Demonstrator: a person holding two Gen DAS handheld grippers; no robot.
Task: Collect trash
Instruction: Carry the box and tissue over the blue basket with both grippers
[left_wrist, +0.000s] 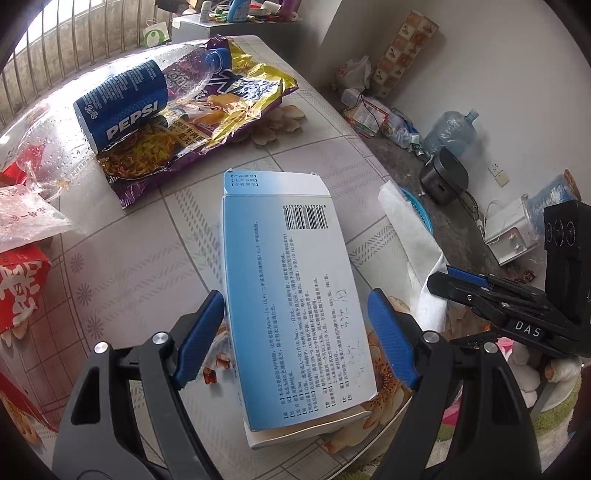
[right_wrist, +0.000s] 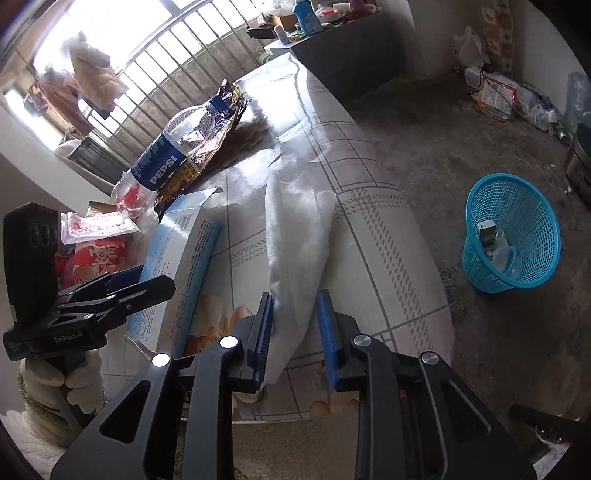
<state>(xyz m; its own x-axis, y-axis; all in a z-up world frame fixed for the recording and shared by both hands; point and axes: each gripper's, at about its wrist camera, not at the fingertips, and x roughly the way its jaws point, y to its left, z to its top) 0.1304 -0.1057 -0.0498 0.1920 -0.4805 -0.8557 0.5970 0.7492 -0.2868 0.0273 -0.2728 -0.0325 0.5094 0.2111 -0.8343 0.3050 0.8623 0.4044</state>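
Observation:
A light blue medicine box (left_wrist: 291, 295) lies on the table between the open fingers of my left gripper (left_wrist: 295, 332); the left pad (left_wrist: 201, 332) is at its edge, the right pad stands apart. The box also shows in the right wrist view (right_wrist: 184, 254). A white tissue (right_wrist: 299, 236) lies along the table edge; my right gripper (right_wrist: 295, 336) straddles its near end, jaws partly open, the left pad touching it. The tissue shows in the left wrist view (left_wrist: 413, 236). A blue mesh basket (right_wrist: 513, 243) stands on the floor to the right.
An empty Pepsi bottle (left_wrist: 122, 107) lies on a purple and gold snack bag (left_wrist: 207, 122) at the table's far side. Red packets (left_wrist: 18, 288) and a clear plastic bag (left_wrist: 26, 218) lie at the left. Clutter and a water jug (left_wrist: 454, 129) sit on the floor.

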